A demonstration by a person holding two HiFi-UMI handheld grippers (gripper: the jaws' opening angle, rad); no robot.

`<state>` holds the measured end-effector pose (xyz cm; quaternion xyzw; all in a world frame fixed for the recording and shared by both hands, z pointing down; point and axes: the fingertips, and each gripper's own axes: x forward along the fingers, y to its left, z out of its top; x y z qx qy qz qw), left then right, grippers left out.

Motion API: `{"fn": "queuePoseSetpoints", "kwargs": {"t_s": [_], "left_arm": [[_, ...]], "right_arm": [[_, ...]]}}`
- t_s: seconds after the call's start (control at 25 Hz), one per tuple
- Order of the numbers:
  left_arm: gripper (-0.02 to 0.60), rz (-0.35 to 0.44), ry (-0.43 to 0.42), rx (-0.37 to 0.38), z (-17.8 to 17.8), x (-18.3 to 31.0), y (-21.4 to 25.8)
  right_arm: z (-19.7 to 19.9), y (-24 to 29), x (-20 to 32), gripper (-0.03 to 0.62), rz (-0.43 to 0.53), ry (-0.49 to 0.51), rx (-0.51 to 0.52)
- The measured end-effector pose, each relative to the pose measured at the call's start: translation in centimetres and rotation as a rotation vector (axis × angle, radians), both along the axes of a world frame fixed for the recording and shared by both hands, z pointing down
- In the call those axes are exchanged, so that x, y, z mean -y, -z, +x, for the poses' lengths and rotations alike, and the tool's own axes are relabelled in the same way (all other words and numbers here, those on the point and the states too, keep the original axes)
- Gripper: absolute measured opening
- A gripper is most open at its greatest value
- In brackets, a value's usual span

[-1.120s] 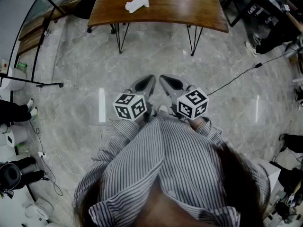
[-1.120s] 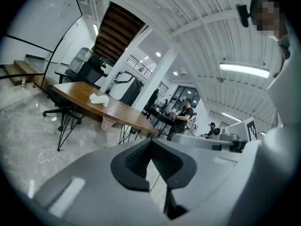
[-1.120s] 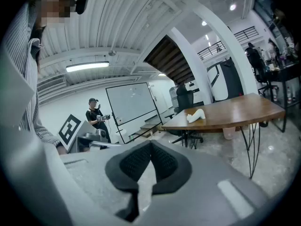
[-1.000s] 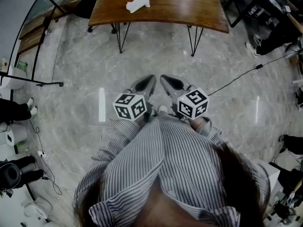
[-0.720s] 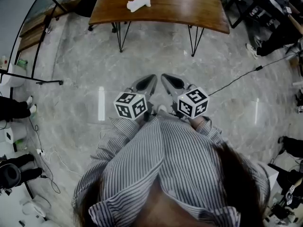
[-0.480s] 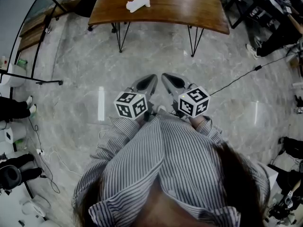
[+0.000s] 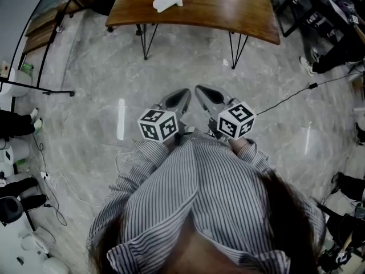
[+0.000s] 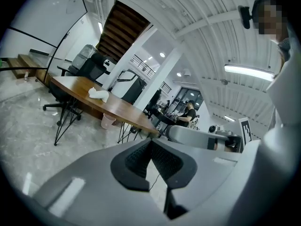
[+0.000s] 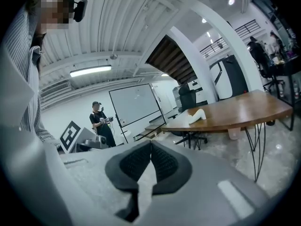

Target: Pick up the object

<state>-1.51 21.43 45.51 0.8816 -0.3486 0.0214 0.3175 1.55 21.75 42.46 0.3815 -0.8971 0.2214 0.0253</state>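
A small white object (image 7: 167,1) lies on the brown wooden table (image 7: 228,10) at the far side of the room. The same white object (image 8: 98,94) shows in the left gripper view on the table's (image 8: 122,109) near end, and the white object (image 9: 196,115) also appears in the right gripper view on the table (image 9: 240,109). Both grippers are held close to the person's chest, several steps short of the table. My left gripper (image 7: 182,94) is shut and empty. My right gripper (image 7: 199,90) is shut and empty too, its tip almost touching the left one.
Grey marble floor (image 7: 171,73) lies between me and the table. A black cable (image 7: 285,96) runs across the floor at right. A stand's leg (image 7: 40,90) and people's feet (image 7: 17,121) are at left. A pink bin (image 8: 107,120) stands under the table. A person (image 9: 99,121) stands by a whiteboard.
The view has shifted slightly forward toward the table; the grippers stay shut, side by side at the chest.
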Motion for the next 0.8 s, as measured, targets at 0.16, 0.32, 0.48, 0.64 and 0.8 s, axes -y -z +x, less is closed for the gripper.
{"fn": "queuePoseSetpoints", "kwargs": {"t_s": [0.16, 0.32, 0.48, 0.64, 0.8], "left_arm": [[0.006, -0.015, 0.007, -0.013, 0.7, 0.8, -0.6], [0.005, -0.001, 0.017, -0.017, 0.8, 3.3, -0.4], [0.005, 0.015, 0.007, -0.007, 1.1, 7.5, -0.6], [0.005, 0.031, 0.005, 0.001, 0.9, 13.3, -0.7], [0.005, 0.024, -0.022, 0.022, 0.5, 19.4, -0.9]], "right_arm": [[0.8, -0.9, 1.1, 0.002, -0.018, 0.005, -0.002], [1.0, -1.2, 3.1, 0.002, -0.018, 0.009, 0.0], [1.2, -1.5, 7.3, 0.002, -0.02, -0.004, 0.013], [1.7, -2.0, 13.0, 0.002, -0.019, -0.035, 0.015], [1.7, -2.2, 19.4, 0.002, -0.048, -0.07, 0.035]]}}
